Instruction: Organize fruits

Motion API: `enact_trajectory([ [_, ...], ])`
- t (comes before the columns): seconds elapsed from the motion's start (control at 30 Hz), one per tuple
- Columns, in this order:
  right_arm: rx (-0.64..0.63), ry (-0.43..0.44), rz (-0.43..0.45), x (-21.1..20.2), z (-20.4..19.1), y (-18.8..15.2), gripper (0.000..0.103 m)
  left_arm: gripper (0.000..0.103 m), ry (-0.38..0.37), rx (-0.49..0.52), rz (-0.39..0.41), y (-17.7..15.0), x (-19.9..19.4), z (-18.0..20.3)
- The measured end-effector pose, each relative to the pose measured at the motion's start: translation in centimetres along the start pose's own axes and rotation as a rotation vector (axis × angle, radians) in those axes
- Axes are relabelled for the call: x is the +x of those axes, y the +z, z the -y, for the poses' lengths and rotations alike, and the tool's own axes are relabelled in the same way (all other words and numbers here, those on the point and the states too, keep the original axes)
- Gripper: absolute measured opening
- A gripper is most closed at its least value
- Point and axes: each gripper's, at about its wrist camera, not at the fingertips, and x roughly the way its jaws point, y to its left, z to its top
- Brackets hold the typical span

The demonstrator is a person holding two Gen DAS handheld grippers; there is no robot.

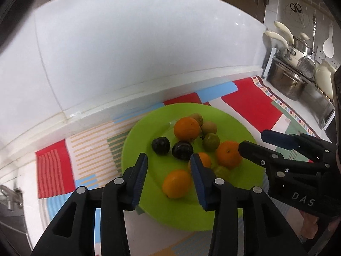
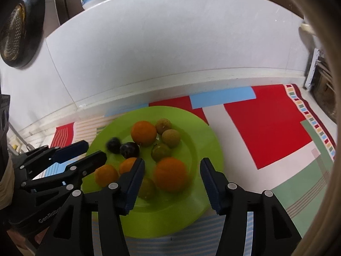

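Note:
A lime green plate [image 1: 149, 128] [image 2: 196, 128] holds several fruits: oranges, two dark plums [image 1: 161, 146] [image 2: 129, 150], green plums and brownish kiwis. My left gripper [image 1: 168, 166] is open and empty above the plate's near side, with a small orange [image 1: 177, 184] between its fingers' line. My right gripper [image 2: 172, 170] is open and empty, hovering over an orange [image 2: 170, 174]. Seen from the left wrist view, the right gripper [image 1: 253, 140] comes in from the right beside an orange [image 1: 228, 154]. The left gripper [image 2: 91, 149] shows at the left in the right wrist view.
The plate sits on a colourful patterned mat [image 1: 251, 104] [image 2: 266, 123] on a white counter against a white wall. Steel pots [image 1: 287, 83] and hanging utensils stand at the far right. A dark colander [image 2: 19, 32] hangs at the left.

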Motion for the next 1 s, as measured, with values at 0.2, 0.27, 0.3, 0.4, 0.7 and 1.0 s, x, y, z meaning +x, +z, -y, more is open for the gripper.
enact_trajectory([
  [0.2,0.008,-0.011,0.024,-2.3,-0.1,-0.5,0.055,0.050,0.058,-0.024,0.036,-0.3,-3.4,0.1],
  [0.27,0.009,-0.011,0.037,-3.4,-0.2,-0.7,0.055,0.054,0.070,-0.029,0.051,-0.5,-4.6,0.3],
  [0.3,0.008,-0.017,0.048,-4.0,-0.3,-0.9,0.055,0.057,0.077,-0.029,0.058,-0.7,-5.5,0.4],
  [0.4,0.010,-0.027,0.076,-6.2,-0.5,-1.3,0.063,0.062,0.101,-0.029,0.087,-1.2,-7.6,0.8],
  [0.7,0.000,-0.036,0.161,-12.5,-1.2,-2.9,0.070,0.076,0.179,-0.061,0.203,-2.9,-14.6,2.5],
  [1.0,-0.053,-0.024,0.244,-18.4,-1.2,-4.7,0.077,0.082,0.224,-0.115,0.261,-5.6,-19.9,5.2],
])
